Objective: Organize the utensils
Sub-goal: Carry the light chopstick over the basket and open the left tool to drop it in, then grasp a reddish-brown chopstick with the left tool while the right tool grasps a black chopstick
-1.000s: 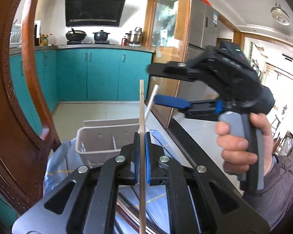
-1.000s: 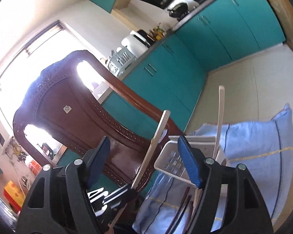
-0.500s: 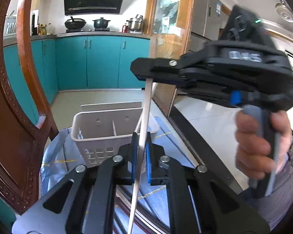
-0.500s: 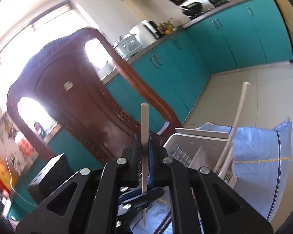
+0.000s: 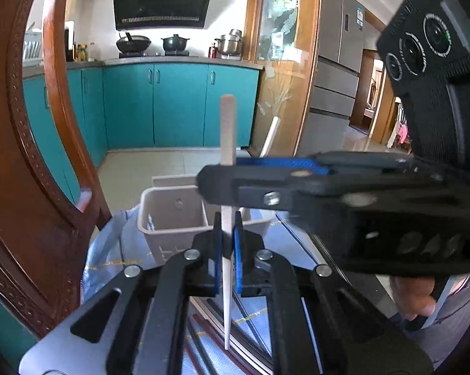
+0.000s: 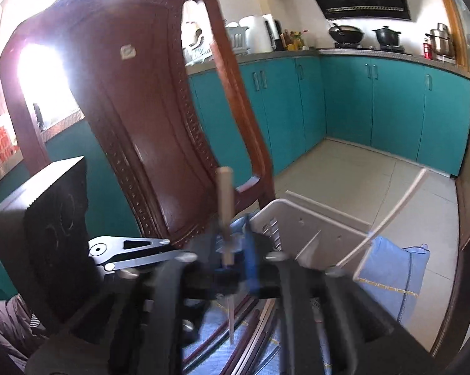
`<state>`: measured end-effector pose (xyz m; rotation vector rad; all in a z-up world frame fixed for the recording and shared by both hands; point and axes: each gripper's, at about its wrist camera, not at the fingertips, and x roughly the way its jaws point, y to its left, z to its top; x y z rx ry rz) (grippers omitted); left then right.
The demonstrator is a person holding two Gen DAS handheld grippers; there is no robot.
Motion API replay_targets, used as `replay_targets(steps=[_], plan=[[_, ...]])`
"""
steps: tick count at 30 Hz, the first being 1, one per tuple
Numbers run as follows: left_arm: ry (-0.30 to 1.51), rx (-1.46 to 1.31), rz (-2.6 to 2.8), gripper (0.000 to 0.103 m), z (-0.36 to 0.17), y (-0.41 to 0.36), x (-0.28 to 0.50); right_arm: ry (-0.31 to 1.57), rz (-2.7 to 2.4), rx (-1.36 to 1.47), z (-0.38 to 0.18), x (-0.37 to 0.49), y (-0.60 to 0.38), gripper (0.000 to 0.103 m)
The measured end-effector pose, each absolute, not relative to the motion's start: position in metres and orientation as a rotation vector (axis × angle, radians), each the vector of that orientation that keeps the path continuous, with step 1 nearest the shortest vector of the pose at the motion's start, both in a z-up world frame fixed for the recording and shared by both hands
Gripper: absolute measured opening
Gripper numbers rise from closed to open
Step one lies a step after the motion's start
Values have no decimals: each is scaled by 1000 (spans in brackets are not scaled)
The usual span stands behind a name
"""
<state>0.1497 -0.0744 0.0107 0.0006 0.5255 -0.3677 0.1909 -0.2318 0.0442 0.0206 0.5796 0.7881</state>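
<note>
1. Currently the pale wooden chopstick [image 5: 228,131] stands nearly upright, thick end up, thin tip down over the blue cloth [image 5: 109,250].
2. Left gripper [image 5: 225,243]: blue pads sit either side of the chopstick's lower half with a thin gap showing on each side. Can't tell if they actually grip it or have let go.
3. Right gripper [image 6: 235,250]: comes in sideways across the left wrist view, pinching the same chopstick higher up, just above the left one's pads. In its own view the stick [image 6: 224,206] sits between its blue pads; that frame is motion-blurred.
4. White plastic utensil basket [image 5: 159,206] sits on the cloth right behind the chopstick, divider wall visible inside. The held chopstick is outside it, on the near side.
5. A second pale chopstick [image 6: 391,215] leans out of the basket's right compartment, tilted to the right.
6. Several dark and reddish chopsticks [image 5: 209,337] lie flat on the cloth under the grippers, roughly parallel.
7. Carved wooden chair back [image 6: 134,103] stands just left of the basket, at the bench edge.
8. Background: teal kitchen cabinets [image 5: 159,106], pots on the stove.
</note>
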Motion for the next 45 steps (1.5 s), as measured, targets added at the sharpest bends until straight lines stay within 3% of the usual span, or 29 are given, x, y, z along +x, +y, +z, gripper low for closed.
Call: replay_targets(steps=[5,12,22,27,34,38,45], plan=[[413,3,-317,7,54,-62,149,445,718,148,81,182,-290,60],[226,-139,-208,7,97,-36,170,594,700,17,37,179,-303,63],[364,-215,-92,7,25,-29,225,900,554,-202,-94,203,-257,63],[416,-206,-100,7,16,-30,227,952,496,-150,-113,215,-257,63],[373,-197,-137,23,23,-15,189,956,592,-233,-114,186,-232,63],[415,-166,-111,26,7,-7,164,1055,610,-284,-147,175,-207,44],[692,-157,-66,26,-49,1,167,1123,612,-190,-157,180,-206,22]])
